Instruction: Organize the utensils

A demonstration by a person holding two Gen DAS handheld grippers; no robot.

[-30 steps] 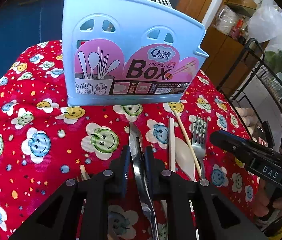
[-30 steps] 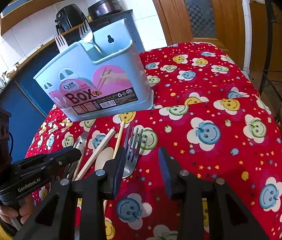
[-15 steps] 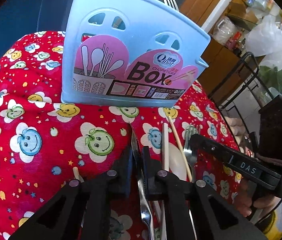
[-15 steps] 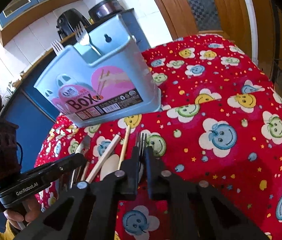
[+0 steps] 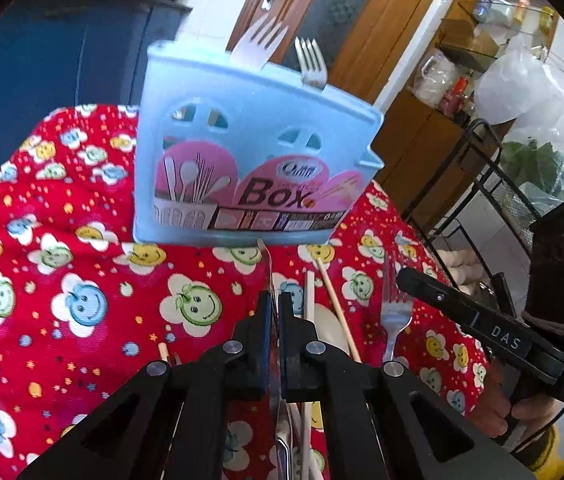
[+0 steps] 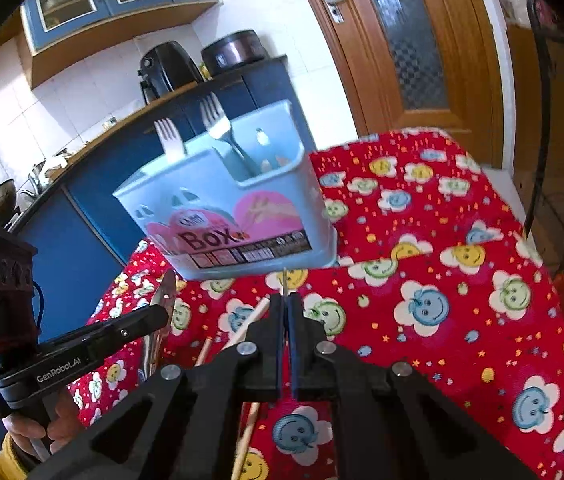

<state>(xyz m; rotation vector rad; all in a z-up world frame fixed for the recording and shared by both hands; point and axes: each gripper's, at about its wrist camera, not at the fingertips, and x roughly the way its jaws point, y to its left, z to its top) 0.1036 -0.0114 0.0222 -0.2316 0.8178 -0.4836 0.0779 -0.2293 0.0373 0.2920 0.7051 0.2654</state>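
- Red smiley-flower tablecloth (image 5: 82,308) covers the table.
- Left gripper (image 5: 274,308) is clamped on a metal knife (image 5: 268,268), lifted.
- Right gripper (image 6: 285,312) pinches a fork (image 5: 396,312) edge-on.
- Chopsticks (image 5: 334,300) lie between them.
- Beyond, the blue utensil box (image 5: 250,160) holds two forks (image 6: 214,120).

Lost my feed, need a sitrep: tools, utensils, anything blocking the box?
Left tool shut on knife. Right tool shut on fork. Both lifted, short of box. Two forks already in; path open.
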